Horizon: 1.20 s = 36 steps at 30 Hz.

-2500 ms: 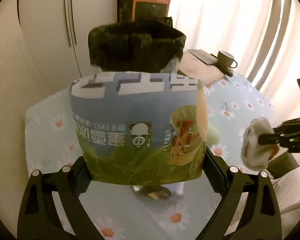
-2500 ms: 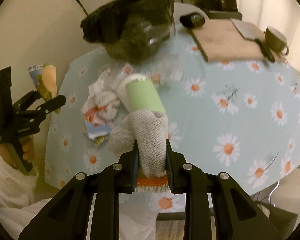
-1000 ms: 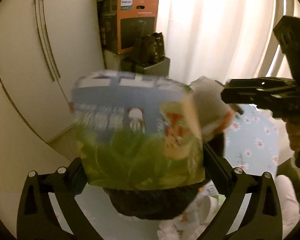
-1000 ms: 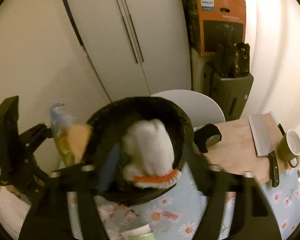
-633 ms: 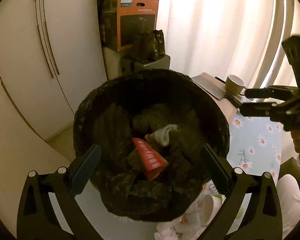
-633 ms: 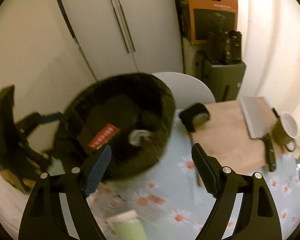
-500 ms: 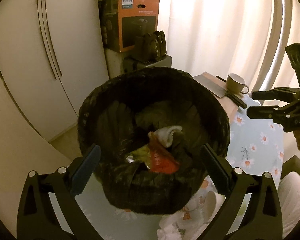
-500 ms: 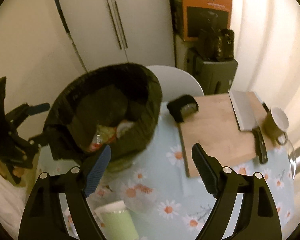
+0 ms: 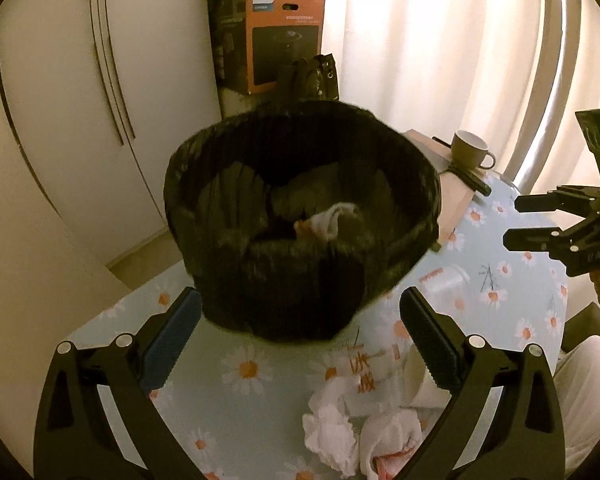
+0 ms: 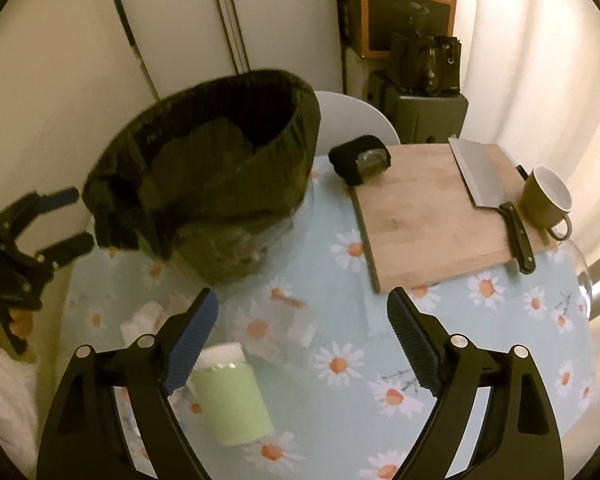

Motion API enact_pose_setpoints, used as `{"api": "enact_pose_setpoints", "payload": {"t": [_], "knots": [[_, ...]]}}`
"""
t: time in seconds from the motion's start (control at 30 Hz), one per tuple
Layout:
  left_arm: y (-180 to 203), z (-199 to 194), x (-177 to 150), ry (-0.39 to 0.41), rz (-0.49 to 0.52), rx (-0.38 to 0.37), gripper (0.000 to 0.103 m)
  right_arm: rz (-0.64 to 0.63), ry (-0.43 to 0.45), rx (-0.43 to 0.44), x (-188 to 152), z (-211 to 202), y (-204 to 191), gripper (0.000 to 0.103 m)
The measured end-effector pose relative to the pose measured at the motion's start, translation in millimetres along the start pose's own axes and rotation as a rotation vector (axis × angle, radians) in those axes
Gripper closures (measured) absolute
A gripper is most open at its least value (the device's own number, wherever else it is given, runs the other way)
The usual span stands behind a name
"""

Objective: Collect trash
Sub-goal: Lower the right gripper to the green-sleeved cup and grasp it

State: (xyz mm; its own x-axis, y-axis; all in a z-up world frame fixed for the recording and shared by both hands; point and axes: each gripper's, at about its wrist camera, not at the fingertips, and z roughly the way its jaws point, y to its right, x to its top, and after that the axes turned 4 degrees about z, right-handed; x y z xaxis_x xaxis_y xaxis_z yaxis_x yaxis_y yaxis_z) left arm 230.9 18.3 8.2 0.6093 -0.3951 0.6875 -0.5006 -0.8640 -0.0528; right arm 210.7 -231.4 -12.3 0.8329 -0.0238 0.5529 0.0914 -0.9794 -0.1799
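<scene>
- Right gripper (image 10: pixel 300 340) empty, its fingers spreading wider over the table (image 10: pixel 480 320).
- Left gripper (image 9: pixel 300 340) fingers wide apart, holding nothing.
- Green cup (image 10: pixel 230 396) lies beside the right fingers: light, crushable, best pinched across its middle.
- Crumpled tissues (image 9: pixel 332 428) near the bin (image 9: pixel 300 216): soft.

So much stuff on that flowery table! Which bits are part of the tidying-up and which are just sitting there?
Part of the job:
- bin lined with a black bag, glove already inside
- crumpled tissues
- green paper cup on its side
- clear wrapper

Just lying about:
- cutting board
- cleaver
- mug
- orange box
</scene>
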Motion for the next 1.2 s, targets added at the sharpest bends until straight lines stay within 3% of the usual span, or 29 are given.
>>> {"api": "enact_pose_setpoints", "payload": {"t": [0.47,0.7,1.2], "knots": [[-6.4,2.7,-57.7,-0.091,-0.054,-0.003,0.006,-0.011,-0.056,0.015,-46.1,12.6,-15.4,0.019],[-11.0,3.6,-77.6,-0.108,-0.09,-0.003,0.006,-0.007,-0.101,0.077,-63.3,25.2,-20.1,0.019],[-17.9,2.8,-119.9,-0.148,-0.142,-0.002,0.006,0.035,-0.281,0.248,-108.7,83.0,-16.1,0.022]]}}
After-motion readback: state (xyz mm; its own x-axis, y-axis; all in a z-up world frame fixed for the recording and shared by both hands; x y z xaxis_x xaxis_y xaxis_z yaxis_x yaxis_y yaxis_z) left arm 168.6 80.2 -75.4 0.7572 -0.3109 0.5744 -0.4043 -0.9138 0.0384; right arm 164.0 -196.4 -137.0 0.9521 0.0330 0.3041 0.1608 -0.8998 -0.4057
